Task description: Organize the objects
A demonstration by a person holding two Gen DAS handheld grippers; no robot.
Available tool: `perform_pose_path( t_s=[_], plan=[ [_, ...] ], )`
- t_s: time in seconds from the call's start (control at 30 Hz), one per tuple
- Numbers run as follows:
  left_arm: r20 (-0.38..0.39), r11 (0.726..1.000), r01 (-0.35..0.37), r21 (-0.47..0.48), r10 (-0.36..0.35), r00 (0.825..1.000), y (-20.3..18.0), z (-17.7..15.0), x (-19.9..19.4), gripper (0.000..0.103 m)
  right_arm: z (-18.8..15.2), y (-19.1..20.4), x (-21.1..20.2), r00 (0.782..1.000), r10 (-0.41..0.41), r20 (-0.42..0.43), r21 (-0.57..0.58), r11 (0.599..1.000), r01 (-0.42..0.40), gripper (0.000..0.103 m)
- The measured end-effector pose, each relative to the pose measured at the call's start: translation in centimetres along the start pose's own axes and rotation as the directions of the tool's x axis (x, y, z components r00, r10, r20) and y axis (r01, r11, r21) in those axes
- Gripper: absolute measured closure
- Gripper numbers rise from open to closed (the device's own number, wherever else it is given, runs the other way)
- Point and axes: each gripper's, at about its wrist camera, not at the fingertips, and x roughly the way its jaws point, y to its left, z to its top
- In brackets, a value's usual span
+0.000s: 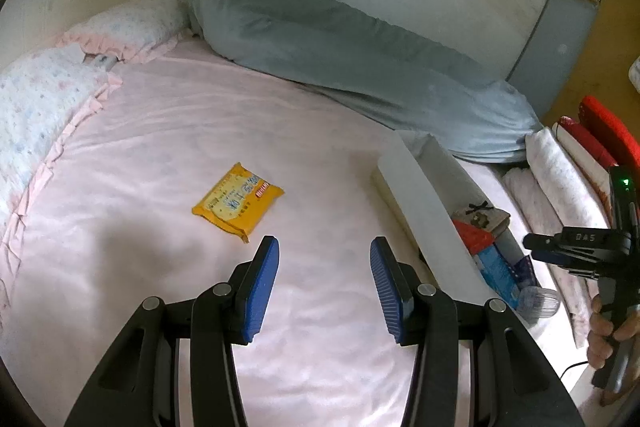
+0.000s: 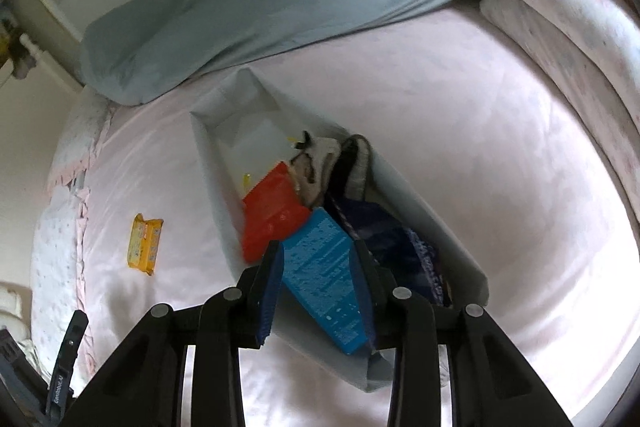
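one yellow packet [image 1: 237,202] lies just ahead of the left claw [image 1: 324,247]

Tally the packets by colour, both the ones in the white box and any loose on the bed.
Yellow packet, loose on the sheet: 1
Red packet, in the white box: 1
Light blue packet, between the right gripper pads: 1
Dark blue packet, in the box: 1
Total: 4
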Motion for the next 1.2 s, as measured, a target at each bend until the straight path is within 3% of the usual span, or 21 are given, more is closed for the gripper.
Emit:
perform_pose_path(
  t_s=[0.17, 0.37, 0.5, 0.67, 0.73, 0.87, 1.0, 1.2],
  plan=[
    [-0.020, 1.000, -0.008, 0.001, 0.008, 1.000, 0.3, 0.0, 0.1, 0.057, -0.1, 2.1, 0.3, 0.999, 0.032, 0.012, -0.053, 0.998, -0.032, 0.070],
    [-0.020, 0.999, -0.038, 0.004, 0.038, 0.999, 1.1, 0.0, -0.3, 0.057, -0.8, 5.6, -0.9, 0.987, 0.102, 0.121, -0.152, 0.985, -0.083, 0.070],
    [-0.012, 0.998, -0.061, -0.008, 0.061, 0.998, 2.1, 0.0, -0.9, 0.057, -2.0, 8.7, -2.4, 0.959, 0.139, 0.245, -0.263, 0.962, -0.073, 0.067],
    [0.004, 0.995, -0.087, -0.040, 0.087, 0.996, 3.7, 0.1, -1.9, 0.057, -3.6, 11.8, -3.3, 0.917, 0.219, 0.334, -0.340, 0.935, -0.100, 0.059],
    [0.004, 0.994, -0.098, -0.051, 0.099, 0.995, 4.2, 0.1, -2.2, 0.057, -4.2, 12.8, -3.2, 0.906, 0.251, 0.342, -0.361, 0.925, -0.120, 0.045],
    [0.015, 0.984, -0.175, 0.021, 0.174, 0.985, 4.3, 0.4, -2.6, 0.057, -5.6, 15.2, -2.6, 0.898, 0.274, 0.343, -0.419, 0.901, -0.115, 0.045],
    [0.005, 0.992, -0.128, -0.023, 0.128, 0.992, 5.9, 0.7, -3.4, 0.057, -7.3, 17.6, -1.1, 0.909, 0.296, 0.293, -0.476, 0.870, -0.130, 0.045],
    [0.013, 0.979, -0.182, -0.087, 0.183, 0.983, 9.5, 0.9, -5.1, 0.057, -8.3, 20.1, 1.0, 0.908, 0.360, 0.214, -0.461, 0.857, -0.231, 0.045]
  ],
)
